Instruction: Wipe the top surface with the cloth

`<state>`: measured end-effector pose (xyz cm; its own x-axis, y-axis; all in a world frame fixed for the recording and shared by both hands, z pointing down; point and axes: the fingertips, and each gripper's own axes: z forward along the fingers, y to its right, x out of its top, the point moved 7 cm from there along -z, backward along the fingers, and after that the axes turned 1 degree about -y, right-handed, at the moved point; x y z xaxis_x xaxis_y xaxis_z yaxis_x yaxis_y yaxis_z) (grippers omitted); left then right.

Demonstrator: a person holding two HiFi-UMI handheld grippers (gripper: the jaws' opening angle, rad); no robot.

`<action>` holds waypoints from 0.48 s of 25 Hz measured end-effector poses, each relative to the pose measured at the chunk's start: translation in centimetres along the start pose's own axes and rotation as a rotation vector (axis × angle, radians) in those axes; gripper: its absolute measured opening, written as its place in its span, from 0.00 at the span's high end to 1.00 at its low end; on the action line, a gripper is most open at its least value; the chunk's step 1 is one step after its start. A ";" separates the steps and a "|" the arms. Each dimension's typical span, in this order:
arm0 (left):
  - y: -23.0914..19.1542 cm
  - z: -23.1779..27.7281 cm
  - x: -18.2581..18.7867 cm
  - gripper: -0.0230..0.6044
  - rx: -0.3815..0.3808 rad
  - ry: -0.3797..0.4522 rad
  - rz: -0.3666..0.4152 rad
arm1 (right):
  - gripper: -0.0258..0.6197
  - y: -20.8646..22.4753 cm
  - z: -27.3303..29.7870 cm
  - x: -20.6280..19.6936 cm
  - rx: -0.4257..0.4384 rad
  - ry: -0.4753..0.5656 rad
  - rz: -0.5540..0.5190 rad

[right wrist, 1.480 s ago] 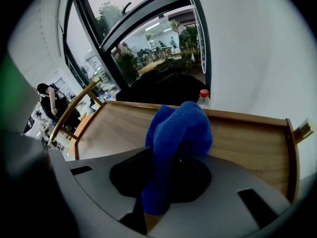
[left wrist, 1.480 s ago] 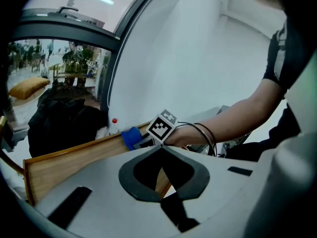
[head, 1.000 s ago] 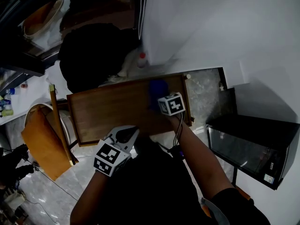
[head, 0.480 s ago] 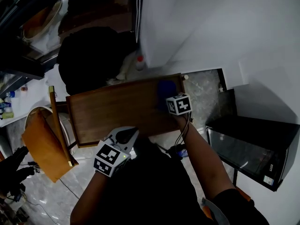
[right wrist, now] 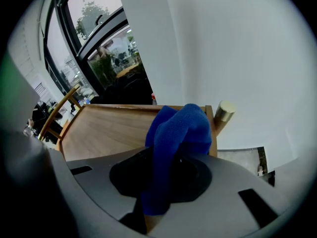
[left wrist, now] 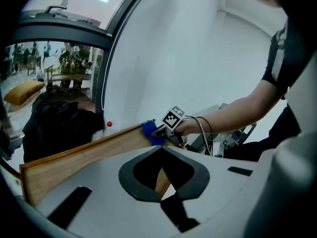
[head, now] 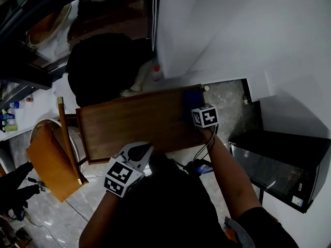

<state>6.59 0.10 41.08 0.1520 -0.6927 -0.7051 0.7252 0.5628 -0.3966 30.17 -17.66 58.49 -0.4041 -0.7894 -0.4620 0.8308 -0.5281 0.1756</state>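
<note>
Right gripper (right wrist: 166,168): jaws clamped on one blue cloth (right wrist: 178,128), a thick, nubby, folded wad. It sits on the far right corner of the wooden top (right wrist: 106,128), flat and rectangular, with a fine grain and a raised rim. One brass-coloured round cap (right wrist: 226,111) stands just beyond that corner, against the white wall (right wrist: 237,48).

Left gripper (left wrist: 162,176): jaws drawn nearly together, nothing in them, at the near edge.

Nearby: one orange chair (head: 46,161) to the left, one black glass-front cabinet (head: 279,164) to the right.
</note>
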 end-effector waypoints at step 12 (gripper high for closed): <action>-0.1 -1.1 -0.5 0.96 0.022 0.007 -0.003 | 0.83 1.7 -1.5 0.5 -0.104 -0.047 -0.069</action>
<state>5.71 0.86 40.79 0.1451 -0.6913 -0.7078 0.7405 0.5503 -0.3857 31.93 -18.46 57.21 -0.4770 -0.7675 -0.4282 0.8346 -0.5483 0.0531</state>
